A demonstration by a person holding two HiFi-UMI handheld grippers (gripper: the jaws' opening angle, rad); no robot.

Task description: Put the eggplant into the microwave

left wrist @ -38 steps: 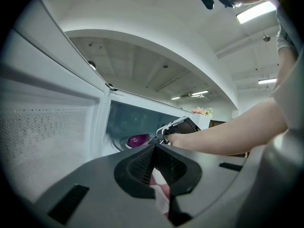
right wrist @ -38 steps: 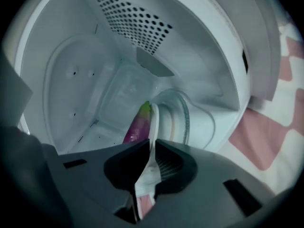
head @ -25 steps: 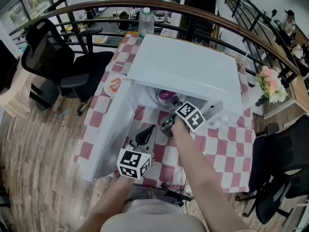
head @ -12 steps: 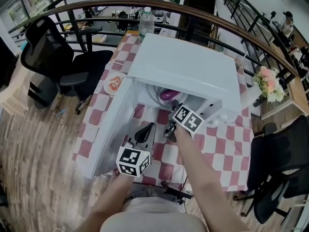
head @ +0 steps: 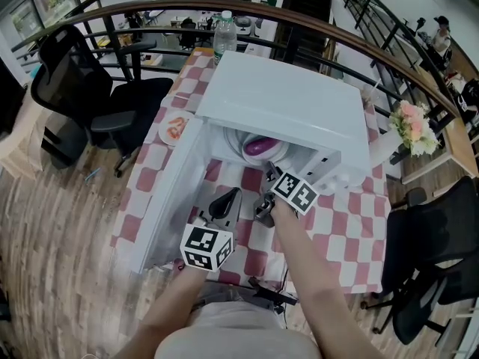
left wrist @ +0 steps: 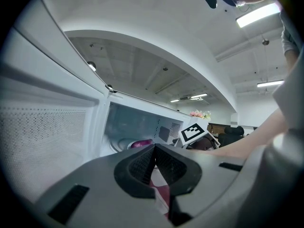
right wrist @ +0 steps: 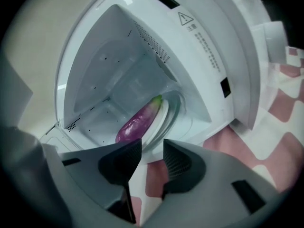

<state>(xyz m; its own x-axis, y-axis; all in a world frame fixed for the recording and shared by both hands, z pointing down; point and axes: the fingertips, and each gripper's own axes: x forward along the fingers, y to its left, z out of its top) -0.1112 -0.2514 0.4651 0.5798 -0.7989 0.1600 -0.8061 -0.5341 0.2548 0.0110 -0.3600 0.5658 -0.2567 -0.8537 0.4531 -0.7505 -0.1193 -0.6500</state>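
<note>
Eggplant [head: 257, 145]: purple, lying inside the microwave [head: 288, 107] on the glass turntable [right wrist: 172, 109]. Green stem end points to the back of the cavity. Nothing grips it.
Microwave: white, on the red/white check table [head: 329, 230], cavity facing the person.
Door [head: 168, 193]: swung fully open, hinged at the 9 o'clock side of the cavity, inner face w/ perforated mesh.
R gripper [head: 262, 203]: just outside the oven mouth, at 6 o'clock from the eggplant and apart from it. Jaws parted by a narrow gap, nothing btwn them; only check cloth and the turntable rim show thru the gap.
L gripper [head: 224, 204]: at 9 o'clock of the R gripper, beside the open door, over the table. Jaw pads pressed together at the tips, holding nothing.
L gripper view: looks past the door into the cavity; eggplant shows at 12 o'clock above the jaws, R gripper's marker cube [left wrist: 195, 132] at 2 o'clock.
Small plate [head: 175, 129]: on the table at 9 o'clock of the microwave, w/ sth red on it.
Water bottle [head: 225, 34]: upright, at 11 o'clock behind the microwave.
Flowers [head: 415, 128]: at 3 o'clock of the microwave, well apart.
Office chair [head: 82, 88]: black, off the table at 10 o'clock.
</note>
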